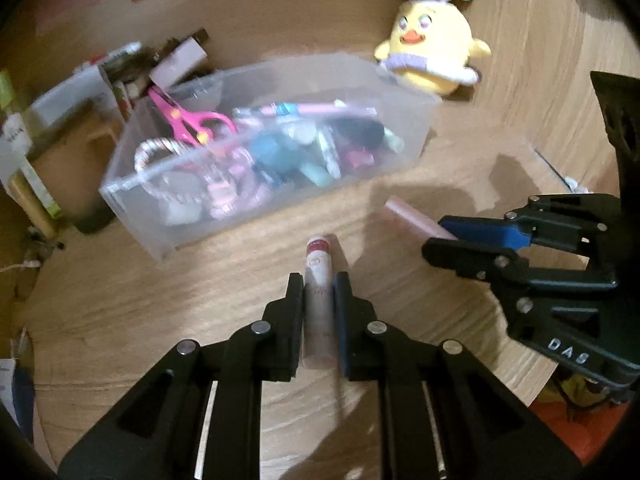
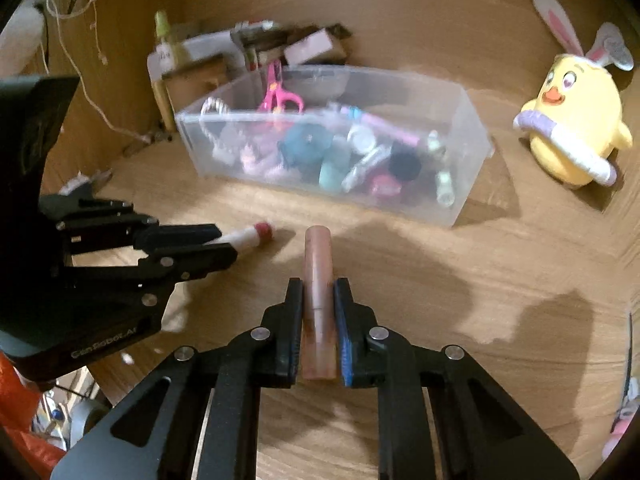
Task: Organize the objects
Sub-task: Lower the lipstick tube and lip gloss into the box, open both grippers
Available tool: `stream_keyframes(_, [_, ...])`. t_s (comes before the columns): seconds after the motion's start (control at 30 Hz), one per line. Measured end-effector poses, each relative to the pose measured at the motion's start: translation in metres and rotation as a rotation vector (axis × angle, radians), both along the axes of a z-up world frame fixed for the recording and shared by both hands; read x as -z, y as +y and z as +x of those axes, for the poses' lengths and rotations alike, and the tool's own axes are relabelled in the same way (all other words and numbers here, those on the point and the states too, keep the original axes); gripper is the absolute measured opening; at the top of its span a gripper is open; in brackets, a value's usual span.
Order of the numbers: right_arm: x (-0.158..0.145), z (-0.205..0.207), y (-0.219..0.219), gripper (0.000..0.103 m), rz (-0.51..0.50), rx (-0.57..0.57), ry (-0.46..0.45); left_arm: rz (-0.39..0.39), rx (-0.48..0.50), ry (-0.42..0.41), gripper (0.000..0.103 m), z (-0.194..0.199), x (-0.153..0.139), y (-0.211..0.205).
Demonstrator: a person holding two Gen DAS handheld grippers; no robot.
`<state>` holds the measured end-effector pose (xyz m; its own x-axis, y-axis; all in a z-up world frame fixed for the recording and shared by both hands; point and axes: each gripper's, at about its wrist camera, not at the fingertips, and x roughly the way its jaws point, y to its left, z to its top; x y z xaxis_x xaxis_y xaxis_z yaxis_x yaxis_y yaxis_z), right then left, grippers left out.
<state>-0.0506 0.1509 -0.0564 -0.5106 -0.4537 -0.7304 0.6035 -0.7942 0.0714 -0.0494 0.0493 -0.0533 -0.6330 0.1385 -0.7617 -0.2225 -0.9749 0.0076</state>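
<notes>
My left gripper [image 1: 318,280] is shut on a white tube with a red cap [image 1: 319,280], held just above the wooden table. My right gripper [image 2: 317,284] is shut on a pinkish-brown tube [image 2: 317,276]. A clear plastic bin [image 1: 264,200] with pink scissors [image 1: 188,120] and several small items stands ahead of both grippers; it also shows in the right wrist view [image 2: 460,204]. The right gripper [image 1: 436,236] shows at the right of the left wrist view, holding the pink tube [image 1: 408,216]. The left gripper [image 2: 224,244] shows at the left of the right wrist view with the white tube [image 2: 250,236].
A yellow chick plush with bunny ears [image 1: 432,52] sits behind the bin on the right, also in the right wrist view [image 2: 572,128]. Boxes and bottles [image 1: 120,72] crowd the back left. Wooden walls [image 1: 560,60] enclose the table.
</notes>
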Motion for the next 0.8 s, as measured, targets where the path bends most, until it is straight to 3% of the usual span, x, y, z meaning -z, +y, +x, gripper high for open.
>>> stream_keyframes(0.5, [-0.076, -0.032, 0.007, 0.014, -0.123, 0.049, 0.165, 0.039, -0.065, 0.163, 0.014, -0.027, -0.062, -0.012])
stream_keyframes(0.8, [-0.092, -0.073, 0.0, 0.014, -0.127, 0.06, 0.202, 0.059, -0.095, 0.141, 0.014, -0.074, -0.077, -0.021])
